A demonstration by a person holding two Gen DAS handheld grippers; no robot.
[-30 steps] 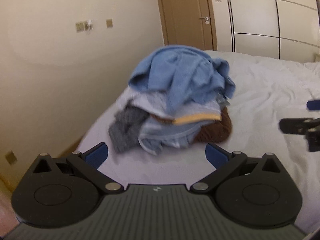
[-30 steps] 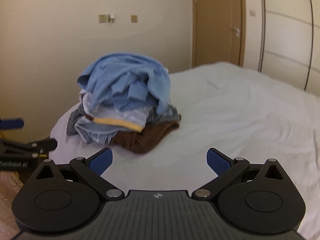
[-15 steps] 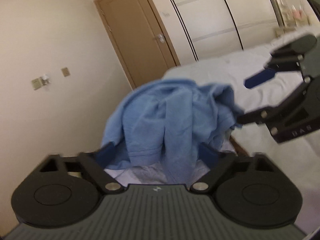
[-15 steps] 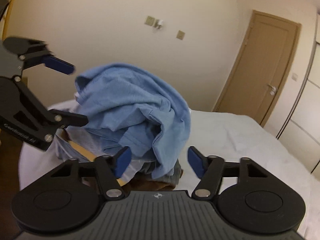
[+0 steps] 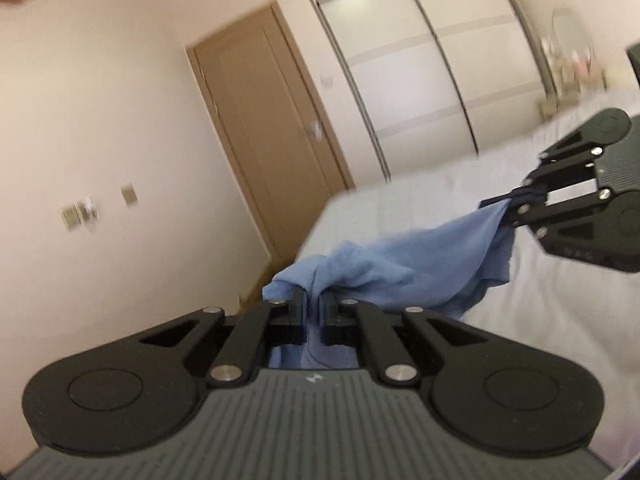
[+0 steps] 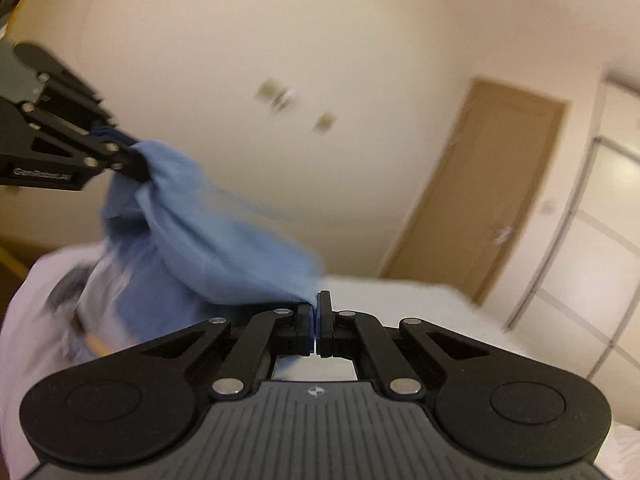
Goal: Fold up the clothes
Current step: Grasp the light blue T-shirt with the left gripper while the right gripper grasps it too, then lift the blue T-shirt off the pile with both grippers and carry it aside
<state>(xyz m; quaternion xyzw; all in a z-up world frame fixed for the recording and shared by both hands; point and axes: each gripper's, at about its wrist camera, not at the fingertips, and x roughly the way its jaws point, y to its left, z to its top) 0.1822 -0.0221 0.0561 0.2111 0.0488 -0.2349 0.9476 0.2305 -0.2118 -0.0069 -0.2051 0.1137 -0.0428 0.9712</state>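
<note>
Left gripper (image 5: 313, 312) clamped on one bunched edge of the blue garment (image 5: 400, 268), right gripper (image 6: 316, 320) pinched tight on another. Cloth hung slack between the two, raised above the white bed (image 5: 520, 320), lower part blurred near the remaining pile (image 6: 80, 300). Best drawn apart evenly until taut, then lowered flat onto clear bedding, well apart from the pile.
</note>
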